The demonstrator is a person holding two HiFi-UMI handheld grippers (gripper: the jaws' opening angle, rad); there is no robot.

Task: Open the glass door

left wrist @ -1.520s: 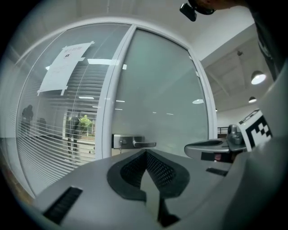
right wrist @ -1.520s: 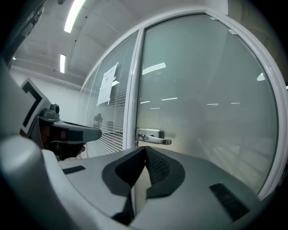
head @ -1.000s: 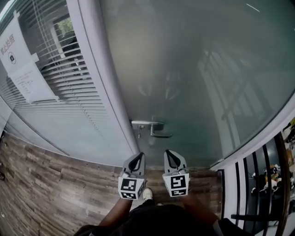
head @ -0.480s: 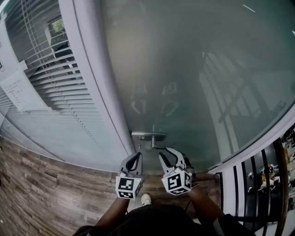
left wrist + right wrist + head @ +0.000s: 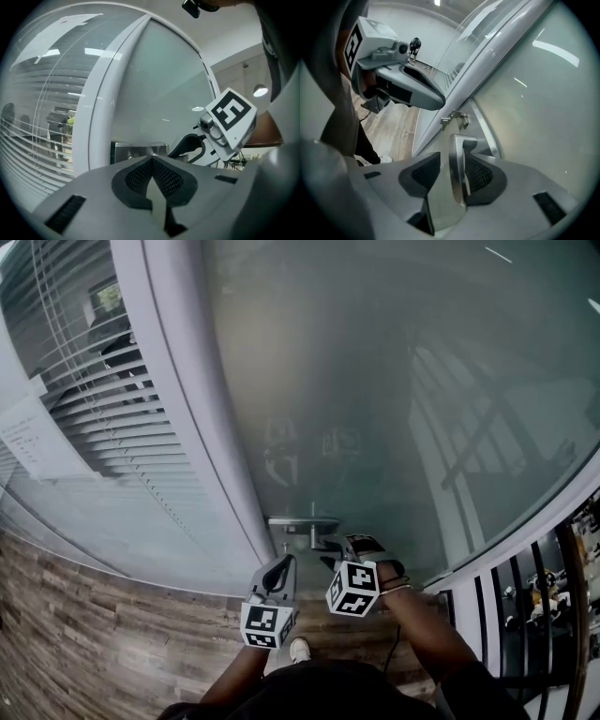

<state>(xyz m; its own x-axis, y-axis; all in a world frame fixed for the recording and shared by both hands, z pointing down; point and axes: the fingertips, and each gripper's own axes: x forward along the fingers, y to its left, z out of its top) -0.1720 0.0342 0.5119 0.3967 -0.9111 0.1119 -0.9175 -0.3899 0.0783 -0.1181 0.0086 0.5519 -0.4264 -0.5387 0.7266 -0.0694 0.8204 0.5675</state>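
At the far left we saw blinds (image 5: 103,418) with a paper sheet (image 5: 28,442) in front of them, and plank floor (image 5: 94,634) below. Next came the white frame (image 5: 187,409), running up the head view on a slant.

Just right of the frame's foot we held the left tool (image 5: 283,561), pointing roughly level at the door (image 5: 394,381). Its jaws were together with nothing between them, and in its own view the pads (image 5: 164,176) met at the tips. It hung just short of the handle (image 5: 314,524) and did not touch it. Below it a shoe (image 5: 299,649) showed on the floor.

The handle sat low on the door, close beside the frame. Its steel plate (image 5: 281,519) lay across the head view. The lever (image 5: 458,180) stood off the glass on a short stalk, its long axis level along the door and its free end pointing right, away from the frame.

The right tool (image 5: 457,159) was tipped downwards over that lever from the free end. Its jaws had just been opening and stood wide apart with the lever between them. In its own view the lever ran lengthways, from its bend at the far end back towards us. It lay close against the right-hand pad (image 5: 483,176), with a clear gap on the other side, so the pads did not clamp it.

The frosted door filled the middle and right of the head view, its edge against the frame. At the far right stood a dark railing (image 5: 534,615).
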